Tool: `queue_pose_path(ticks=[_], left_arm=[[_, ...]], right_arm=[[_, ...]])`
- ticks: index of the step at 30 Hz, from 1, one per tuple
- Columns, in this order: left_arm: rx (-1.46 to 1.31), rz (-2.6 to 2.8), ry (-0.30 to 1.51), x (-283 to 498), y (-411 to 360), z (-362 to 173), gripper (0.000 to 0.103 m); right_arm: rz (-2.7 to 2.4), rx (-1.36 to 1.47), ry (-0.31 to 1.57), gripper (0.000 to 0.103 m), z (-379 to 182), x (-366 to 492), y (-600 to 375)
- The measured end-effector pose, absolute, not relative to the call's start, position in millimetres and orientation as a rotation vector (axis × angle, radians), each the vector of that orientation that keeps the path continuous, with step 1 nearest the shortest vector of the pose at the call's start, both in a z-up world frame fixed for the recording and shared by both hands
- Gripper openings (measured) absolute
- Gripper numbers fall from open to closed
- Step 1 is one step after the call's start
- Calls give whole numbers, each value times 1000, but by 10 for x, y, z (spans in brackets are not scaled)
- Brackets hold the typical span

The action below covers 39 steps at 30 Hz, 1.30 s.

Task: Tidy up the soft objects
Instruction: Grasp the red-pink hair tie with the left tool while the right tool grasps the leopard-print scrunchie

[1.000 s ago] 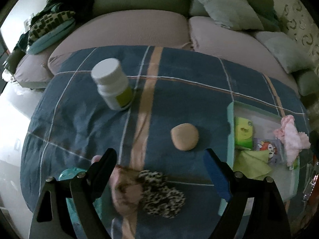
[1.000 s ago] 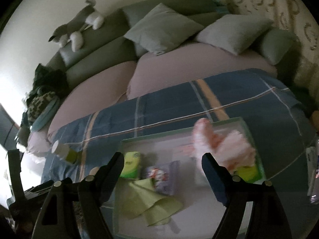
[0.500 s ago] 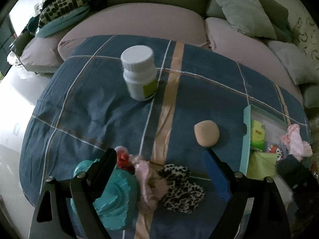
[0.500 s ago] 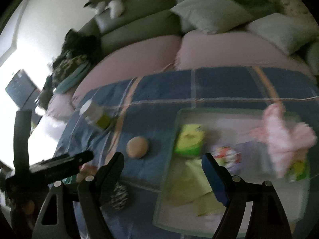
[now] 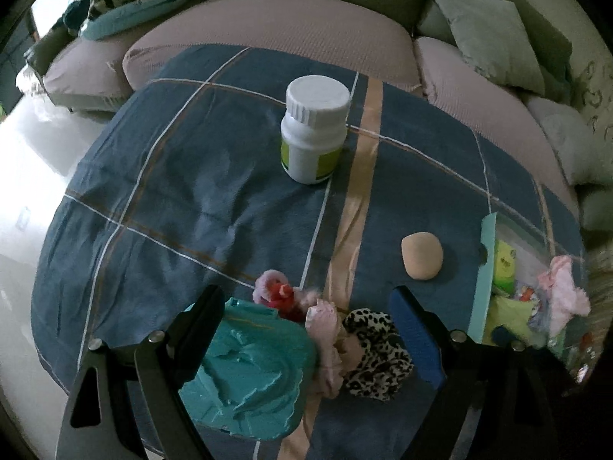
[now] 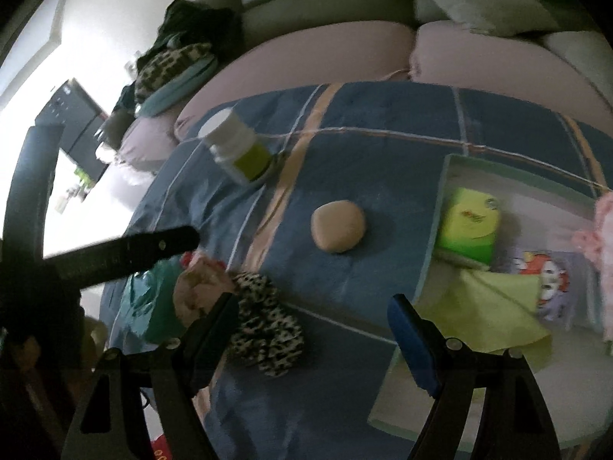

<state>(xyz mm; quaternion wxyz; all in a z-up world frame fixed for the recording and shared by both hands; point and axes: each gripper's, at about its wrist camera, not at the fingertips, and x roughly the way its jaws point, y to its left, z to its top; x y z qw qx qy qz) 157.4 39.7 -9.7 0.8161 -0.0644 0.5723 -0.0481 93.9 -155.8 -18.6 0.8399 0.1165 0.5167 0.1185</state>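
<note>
A leopard-print scrunchie point(image 5: 377, 352) lies on the blue plaid cloth beside a pink cloth bundle point(image 5: 323, 327) and a small pink and red soft toy point(image 5: 276, 291). My left gripper point(image 5: 306, 329) is open and empty just above them. A tan soft pad point(image 5: 421, 255) lies further right. My right gripper point(image 6: 312, 335) is open and empty, above the cloth between the scrunchie point(image 6: 266, 327) and the box point(image 6: 436, 230). The tan pad point(image 6: 338, 230) lies ahead of it. The box holds a green pack point(image 6: 469, 230), a yellow-green cloth point(image 6: 486, 306) and a pink soft thing point(image 6: 603, 230).
A white bottle with a green label point(image 5: 312, 134) stands on the cloth at the back. A teal plastic lid point(image 5: 245, 372) lies by my left finger. The sofa with cushions point(image 5: 494, 30) runs behind. The left gripper's arm point(image 6: 115, 253) crosses the right wrist view.
Both grippers have swung left. The left view now takes in the teal lid and soft toy; the right view has shifted from the box to the pad and scrunchie.
</note>
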Motion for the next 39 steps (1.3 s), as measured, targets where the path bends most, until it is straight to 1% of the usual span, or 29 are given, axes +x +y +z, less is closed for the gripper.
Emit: queue_pose_path(ticks=[3, 8, 10, 12, 15, 16, 18, 19, 21, 24, 26, 27, 28, 30, 34, 39], left_arm=[[-156, -126, 1218, 1620, 418, -43, 88], [-105, -165, 1238, 1671, 369, -50, 88], [-86, -181, 1267, 1691, 350, -94, 88], [-69, -189, 1287, 1704, 339, -130, 88], [-55, -242, 1324, 1741, 297, -184, 87], [-50, -258, 1343, 1768, 287, -207, 86], [-21, -244, 1368, 1815, 294, -233, 81], [-1, -229, 1373, 1837, 297, -238, 79], [28, -226, 1387, 1866, 296, -257, 79], [19, -269, 1446, 1936, 301, -336, 77], [3, -266, 1480, 1994, 350, -376, 68], [16, -243, 1486, 2022, 387, -380, 67], [30, -231, 1487, 2035, 409, -380, 66], [63, -204, 1498, 2066, 468, -377, 66], [115, -193, 1547, 2129, 536, -420, 66], [105, -236, 1643, 2214, 531, -577, 66]], right_arm=[[279, 228, 1111, 82, -238, 939, -1448], [319, 196, 1134, 81, -296, 917, -1315], [329, 184, 1148, 77, -328, 912, -1275], [333, 174, 1161, 68, -359, 923, -1250], [333, 173, 1176, 66, -401, 938, -1245], [331, 172, 1184, 65, -422, 939, -1248], [332, 172, 1194, 57, -447, 947, -1252], [335, 174, 1199, 57, -460, 946, -1254], [335, 174, 1211, 57, -486, 951, -1252], [334, 172, 1223, 56, -533, 959, -1242], [335, 177, 1227, 56, -540, 958, -1247], [334, 176, 1227, 55, -539, 963, -1246], [334, 174, 1227, 55, -537, 960, -1248], [335, 170, 1229, 50, -543, 961, -1235], [333, 151, 1243, 50, -580, 964, -1195], [347, 137, 1272, 50, -669, 989, -1131]])
